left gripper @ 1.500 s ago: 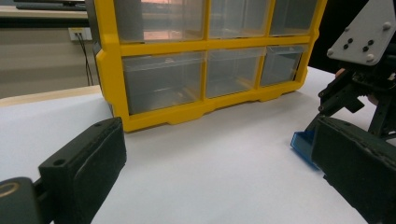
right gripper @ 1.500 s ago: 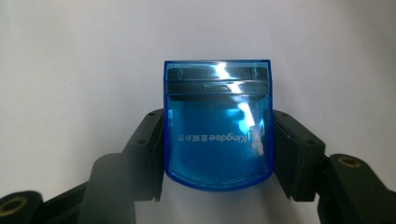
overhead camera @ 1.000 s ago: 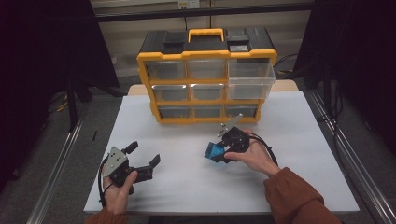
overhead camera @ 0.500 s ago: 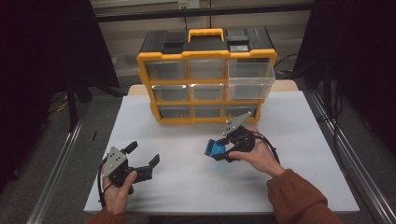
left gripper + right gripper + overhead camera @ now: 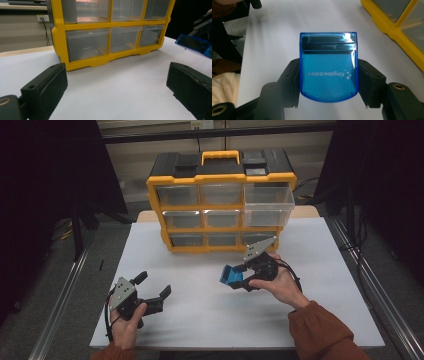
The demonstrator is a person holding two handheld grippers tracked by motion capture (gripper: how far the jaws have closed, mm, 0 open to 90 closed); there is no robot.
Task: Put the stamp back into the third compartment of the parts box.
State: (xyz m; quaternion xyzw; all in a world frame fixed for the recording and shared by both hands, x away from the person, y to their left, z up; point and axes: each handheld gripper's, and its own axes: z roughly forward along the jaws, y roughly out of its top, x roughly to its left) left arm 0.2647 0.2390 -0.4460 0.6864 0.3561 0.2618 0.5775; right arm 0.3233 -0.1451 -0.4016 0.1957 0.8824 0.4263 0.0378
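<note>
Right gripper view: blue case (image 5: 328, 66) clamped by its sides between both jaws, above the table (image 5: 274, 37).
Case: held near the table's middle, well in front of the organizer (image 5: 220, 200).
Right gripper (image 5: 239, 277): closed on the case, hand behind it.
Left gripper (image 5: 153, 289): jaws wide apart, empty, low over the table's near left.
Organizer: yellow, clear drawers; top-right drawer (image 5: 267, 205) pulled out.

White table (image 5: 330, 270), yellow drawer organizer (image 5: 220, 202), one top-right drawer (image 5: 267, 205) pulled out
</note>
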